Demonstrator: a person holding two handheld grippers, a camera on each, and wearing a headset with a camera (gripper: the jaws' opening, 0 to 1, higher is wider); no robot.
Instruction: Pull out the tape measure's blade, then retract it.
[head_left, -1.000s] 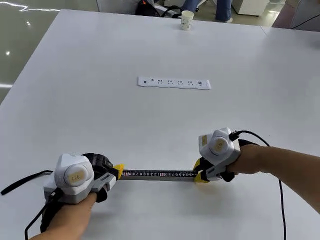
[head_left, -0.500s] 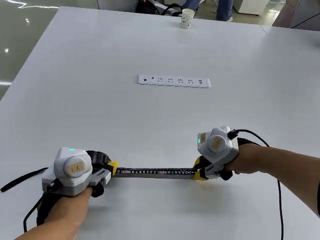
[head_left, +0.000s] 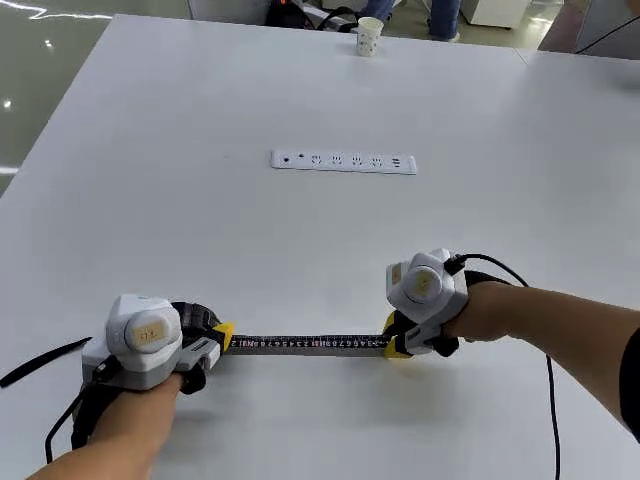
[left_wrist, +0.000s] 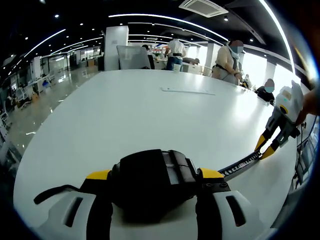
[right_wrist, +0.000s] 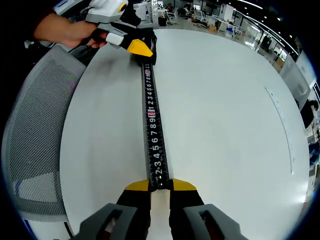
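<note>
On smooth table (head_left: 200, 230), left gripper (head_left: 215, 340) tight on black case (left_wrist: 152, 177), right gripper (right_wrist: 160, 186) on blade (right_wrist: 151, 120).

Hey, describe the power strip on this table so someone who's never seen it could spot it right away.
On the big white table, the power strip lies flat near the middle, between the stretched tape measure up front and the paper cup at the far edge. It is a long white bar with a row of sockets; the tape is dark, the cup upright.
</note>
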